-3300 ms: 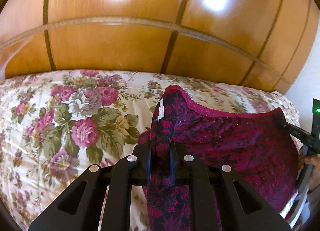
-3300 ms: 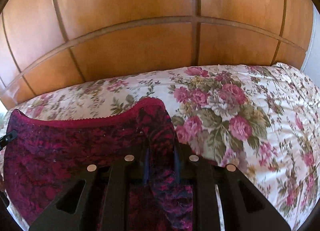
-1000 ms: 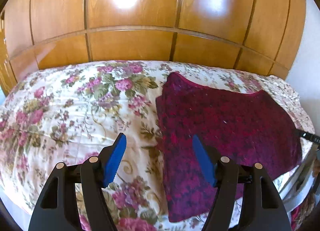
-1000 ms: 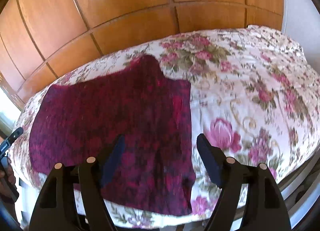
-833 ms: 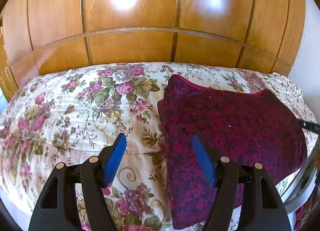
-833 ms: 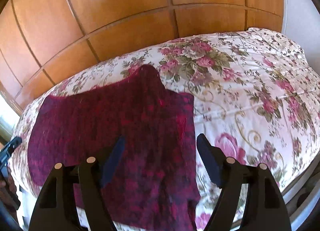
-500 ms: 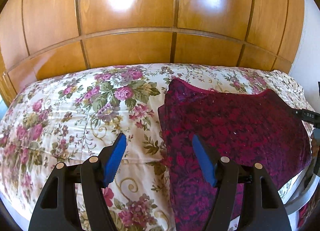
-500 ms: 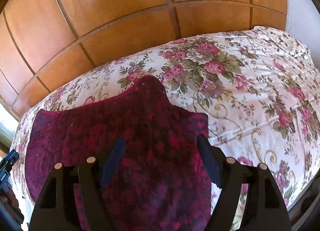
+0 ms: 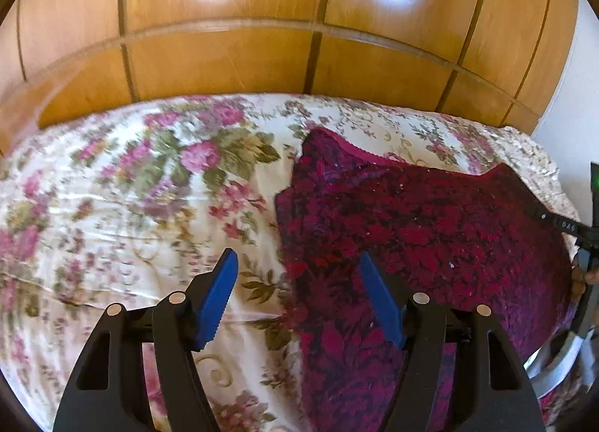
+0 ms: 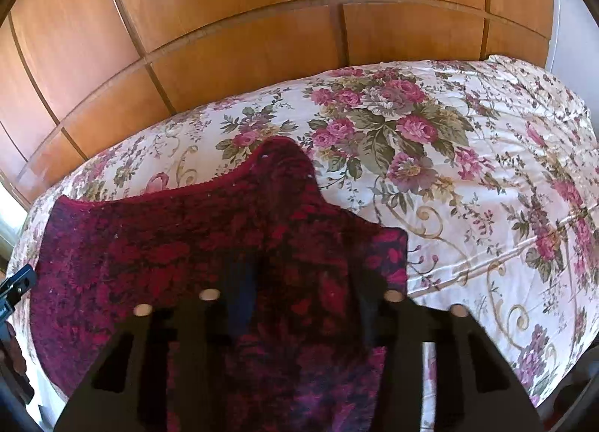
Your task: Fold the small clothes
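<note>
A dark red patterned garment [image 9: 419,229] lies flat on a floral bedspread [image 9: 123,199], its scalloped edge facing the headboard. My left gripper [image 9: 299,271] is open with blue pads, low over the garment's left edge, holding nothing. The same garment fills the lower left of the right wrist view [image 10: 194,237]. My right gripper [image 10: 303,282] is open and empty, low over the garment's right part, its fingers in shadow.
A wooden panelled headboard [image 9: 299,57] stands behind the bed. The floral bedspread [image 10: 468,169] stretches to the right of the garment. A white wall [image 9: 569,102] is at the right. The other gripper's tip [image 9: 561,224] shows at the right edge.
Earlier both grippers were shut on the garment's edge; they have let go and opened. Over the last second both have moved down and forward toward the garment, which lies unmoved.
</note>
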